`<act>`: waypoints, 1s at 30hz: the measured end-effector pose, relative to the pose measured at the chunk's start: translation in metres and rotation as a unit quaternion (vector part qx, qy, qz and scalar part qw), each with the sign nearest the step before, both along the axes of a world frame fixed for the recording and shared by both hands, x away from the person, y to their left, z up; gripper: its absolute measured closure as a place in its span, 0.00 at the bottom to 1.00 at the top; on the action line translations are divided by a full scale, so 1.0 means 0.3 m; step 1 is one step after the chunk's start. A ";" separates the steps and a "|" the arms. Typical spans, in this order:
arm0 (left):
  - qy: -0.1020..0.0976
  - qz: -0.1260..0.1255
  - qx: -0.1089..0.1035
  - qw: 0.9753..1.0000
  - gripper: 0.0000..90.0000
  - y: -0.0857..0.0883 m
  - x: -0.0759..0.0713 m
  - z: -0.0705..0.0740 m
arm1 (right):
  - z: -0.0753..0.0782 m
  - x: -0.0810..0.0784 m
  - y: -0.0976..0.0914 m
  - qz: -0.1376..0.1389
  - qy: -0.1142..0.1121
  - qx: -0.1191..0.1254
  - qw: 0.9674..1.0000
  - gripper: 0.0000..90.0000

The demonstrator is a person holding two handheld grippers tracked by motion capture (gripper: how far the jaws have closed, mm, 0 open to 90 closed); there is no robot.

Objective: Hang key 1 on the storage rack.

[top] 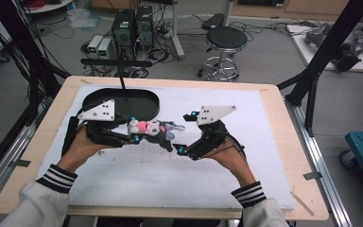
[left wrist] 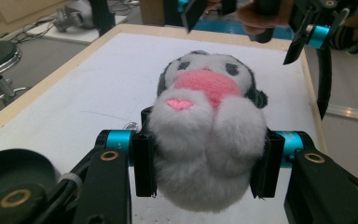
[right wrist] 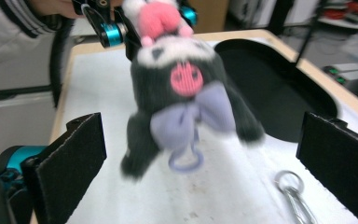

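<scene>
A small plush toy [top: 152, 128], black and white with a pink hat and a lilac bow, hangs just above the white board. My left gripper [top: 135, 129] is shut on its white head end. In the left gripper view the pads squeeze the plush toy [left wrist: 205, 93] from both sides, at the left gripper [left wrist: 205, 163]. My right gripper [top: 184, 132] stands open to the right of the toy. In the right gripper view the plush toy [right wrist: 182, 88] hangs beyond the open right gripper [right wrist: 203, 158], slightly blurred, with the pads touching nothing.
A metal key ring [right wrist: 289, 184] lies on the white board [top: 170, 179] near my right gripper. A black oval tray [top: 123, 101] sits at the board's far left. The wooden table edge [top: 283, 142] runs on the right, and a stool [top: 224, 40] stands beyond the table.
</scene>
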State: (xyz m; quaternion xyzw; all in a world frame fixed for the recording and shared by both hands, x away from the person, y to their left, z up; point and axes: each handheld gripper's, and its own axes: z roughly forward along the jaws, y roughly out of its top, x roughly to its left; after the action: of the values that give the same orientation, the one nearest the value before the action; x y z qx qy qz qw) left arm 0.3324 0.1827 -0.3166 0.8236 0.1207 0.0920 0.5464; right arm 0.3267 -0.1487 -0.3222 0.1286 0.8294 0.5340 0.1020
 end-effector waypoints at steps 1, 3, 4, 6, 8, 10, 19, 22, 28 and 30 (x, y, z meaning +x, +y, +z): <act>0.003 0.008 -0.005 1.000 0.60 0.007 0.001 0.002 | 0.000 0.000 0.000 0.000 0.000 0.000 1.000 0.01; 0.001 0.025 -0.013 1.000 0.60 0.023 0.002 0.006 | -0.006 -0.016 -0.053 -0.013 0.001 0.020 1.000 0.01; 0.002 0.033 -0.016 0.999 0.60 0.034 0.004 0.009 | -0.006 -0.016 -0.053 -0.013 0.001 0.020 1.000 0.01; 0.000 0.047 -0.021 0.999 0.60 0.055 0.006 0.014 | -0.013 -0.032 -0.088 -0.027 -0.006 0.029 0.999 0.01; -0.005 0.060 -0.024 0.998 0.60 0.078 0.007 0.022 | -0.019 -0.046 -0.123 -0.040 -0.009 0.038 0.998 0.01; -0.008 0.081 -0.032 0.996 0.60 0.101 0.007 0.028 | -0.028 -0.070 -0.169 -0.065 -0.020 0.044 0.997 0.01; -0.015 0.158 -0.032 0.987 0.59 0.228 0.023 0.049 | -0.094 -0.135 -0.295 -0.149 -0.047 0.089 0.984 0.01; -0.023 0.182 -0.029 0.983 0.59 0.265 0.030 0.059 | -0.113 -0.148 -0.324 -0.165 -0.047 0.107 0.979 0.01; -0.034 0.225 -0.023 0.973 0.59 0.324 0.046 0.076 | -0.130 -0.155 -0.354 -0.177 -0.056 0.119 0.975 0.01; -0.036 0.236 -0.026 0.971 0.59 0.335 0.051 0.079 | -0.131 -0.159 -0.355 -0.180 -0.053 0.119 0.975 0.01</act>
State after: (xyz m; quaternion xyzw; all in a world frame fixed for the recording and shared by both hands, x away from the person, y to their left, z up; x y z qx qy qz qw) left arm 0.3477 0.2833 -0.2931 0.7536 0.2947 0.2446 0.5343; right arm 0.2791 -0.2553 -0.3616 0.2586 0.7164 0.6078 0.2246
